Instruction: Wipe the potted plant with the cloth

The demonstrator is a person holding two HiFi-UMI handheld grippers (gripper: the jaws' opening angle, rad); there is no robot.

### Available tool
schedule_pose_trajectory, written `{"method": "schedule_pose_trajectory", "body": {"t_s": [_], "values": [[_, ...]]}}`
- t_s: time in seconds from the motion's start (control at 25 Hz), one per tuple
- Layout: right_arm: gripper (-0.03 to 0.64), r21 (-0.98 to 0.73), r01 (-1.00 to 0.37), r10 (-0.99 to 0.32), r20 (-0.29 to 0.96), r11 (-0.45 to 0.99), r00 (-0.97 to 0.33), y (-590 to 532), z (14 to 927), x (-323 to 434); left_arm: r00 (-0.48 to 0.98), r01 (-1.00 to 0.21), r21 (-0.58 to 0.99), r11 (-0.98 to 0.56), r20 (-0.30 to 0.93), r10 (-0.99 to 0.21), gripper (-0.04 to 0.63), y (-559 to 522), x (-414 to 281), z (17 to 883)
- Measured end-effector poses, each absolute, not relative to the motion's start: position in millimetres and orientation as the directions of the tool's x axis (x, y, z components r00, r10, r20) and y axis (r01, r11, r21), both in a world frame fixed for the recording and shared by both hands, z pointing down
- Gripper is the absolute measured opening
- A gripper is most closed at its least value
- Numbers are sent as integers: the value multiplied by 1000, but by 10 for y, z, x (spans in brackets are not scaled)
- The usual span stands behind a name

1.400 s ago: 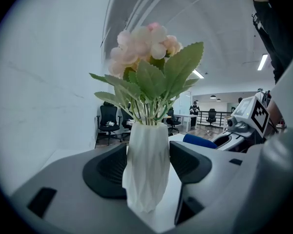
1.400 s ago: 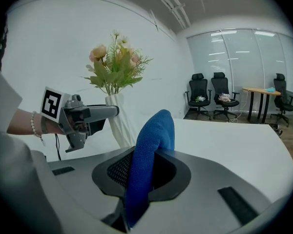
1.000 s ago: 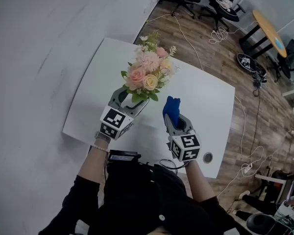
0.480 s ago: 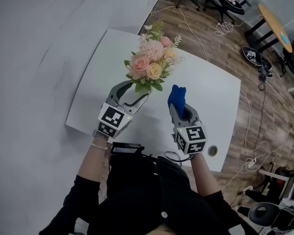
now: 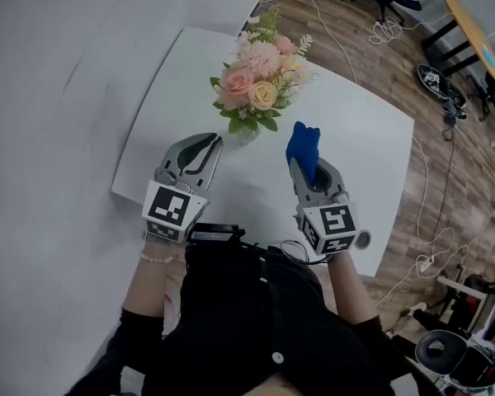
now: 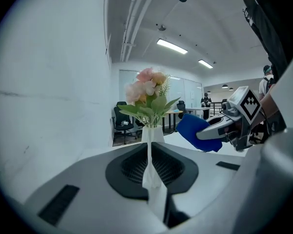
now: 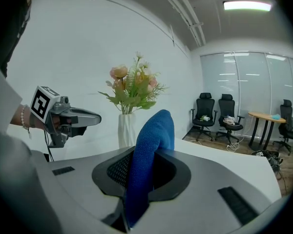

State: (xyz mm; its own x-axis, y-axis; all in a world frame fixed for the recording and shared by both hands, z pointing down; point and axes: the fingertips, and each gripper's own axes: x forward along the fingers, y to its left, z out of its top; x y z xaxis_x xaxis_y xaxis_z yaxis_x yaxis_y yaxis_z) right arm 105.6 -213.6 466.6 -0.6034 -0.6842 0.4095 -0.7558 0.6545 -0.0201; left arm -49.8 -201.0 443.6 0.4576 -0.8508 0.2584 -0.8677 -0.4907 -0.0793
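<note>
White bench (image 5: 169, 89) by white wall (image 5: 58, 56); wood floor (image 5: 371, 52), office chairs (image 7: 216, 112) beyond. Potted plant (image 5: 259, 77) stands upright on bench's far part, long axis vertical, blooms up. L tongs (image 5: 212, 141) closing, nothing betw. them, short of plant. R tongs (image 5: 307, 168) clamp blue cloth (image 5: 303, 145), its end sticking up, near plant, not touching.

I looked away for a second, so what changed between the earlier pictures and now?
The left gripper let go of the potted plant and drew back toward the person; its jaws are closing with nothing between them. The plant stands free on the table. The right gripper stayed shut on the blue cloth.
</note>
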Motion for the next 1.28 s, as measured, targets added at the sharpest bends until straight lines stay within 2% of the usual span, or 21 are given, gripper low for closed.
{"method": "schedule_pose_trajectory", "body": {"t_s": [0.56,1.28], "values": [[87,15,-724,-684,341,690,-645,-2002,4325,1081,458,-880,-39,-474,200,-866,17,-1789,-384,4105],[87,5,-727,-678,365,686,-637,-1967,4419,1141,478,-868,-24,-496,226,-848,15,-1787,-251,4171]]}}
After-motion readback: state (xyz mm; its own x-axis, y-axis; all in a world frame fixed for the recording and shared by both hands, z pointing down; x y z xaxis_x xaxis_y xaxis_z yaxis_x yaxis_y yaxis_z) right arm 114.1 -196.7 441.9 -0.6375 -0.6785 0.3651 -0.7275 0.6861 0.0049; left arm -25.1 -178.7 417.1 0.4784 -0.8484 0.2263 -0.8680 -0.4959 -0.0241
